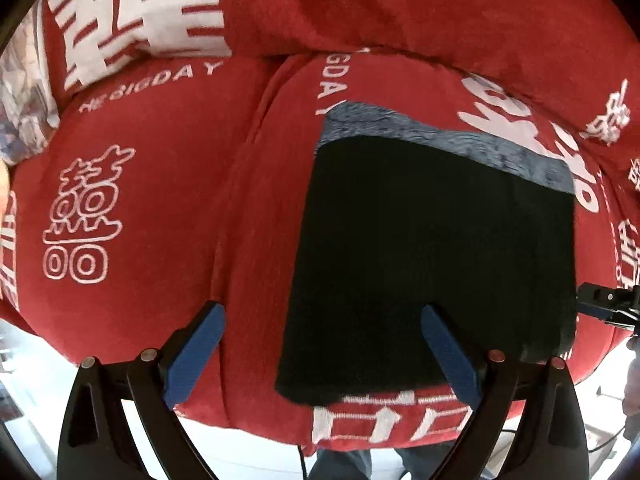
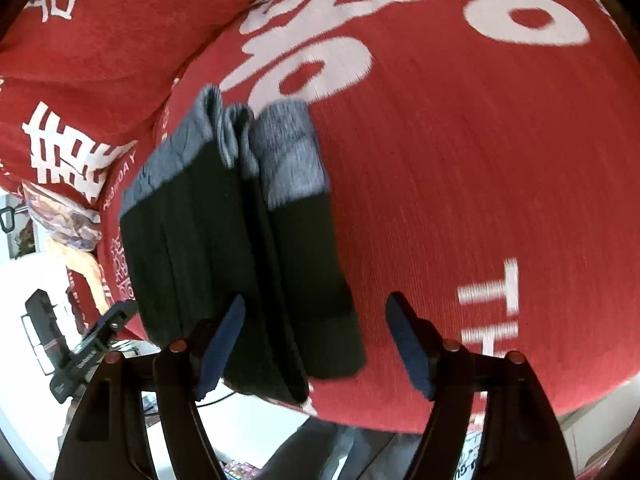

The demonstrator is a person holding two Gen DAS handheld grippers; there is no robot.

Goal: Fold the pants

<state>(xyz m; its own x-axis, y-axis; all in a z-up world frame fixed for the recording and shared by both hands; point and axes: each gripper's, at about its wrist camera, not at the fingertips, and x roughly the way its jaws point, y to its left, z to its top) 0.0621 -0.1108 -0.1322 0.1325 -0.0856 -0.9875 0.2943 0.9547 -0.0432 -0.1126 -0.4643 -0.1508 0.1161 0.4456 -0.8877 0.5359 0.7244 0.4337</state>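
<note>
The black pants lie folded into a compact rectangle on the red sofa seat, with a grey band at the far end. My left gripper is open and empty, hovering at the stack's near left corner. In the right wrist view the folded pants show stacked layers with grey cuffs at the far end. My right gripper is open and empty, its jaws straddling the near right edge of the stack without closing on it.
The red sofa cover with white characters spans both views, with its backrest cushion behind. A patterned cloth lies at the far left. The right gripper's tip shows at the edge. The white floor lies below the seat edge.
</note>
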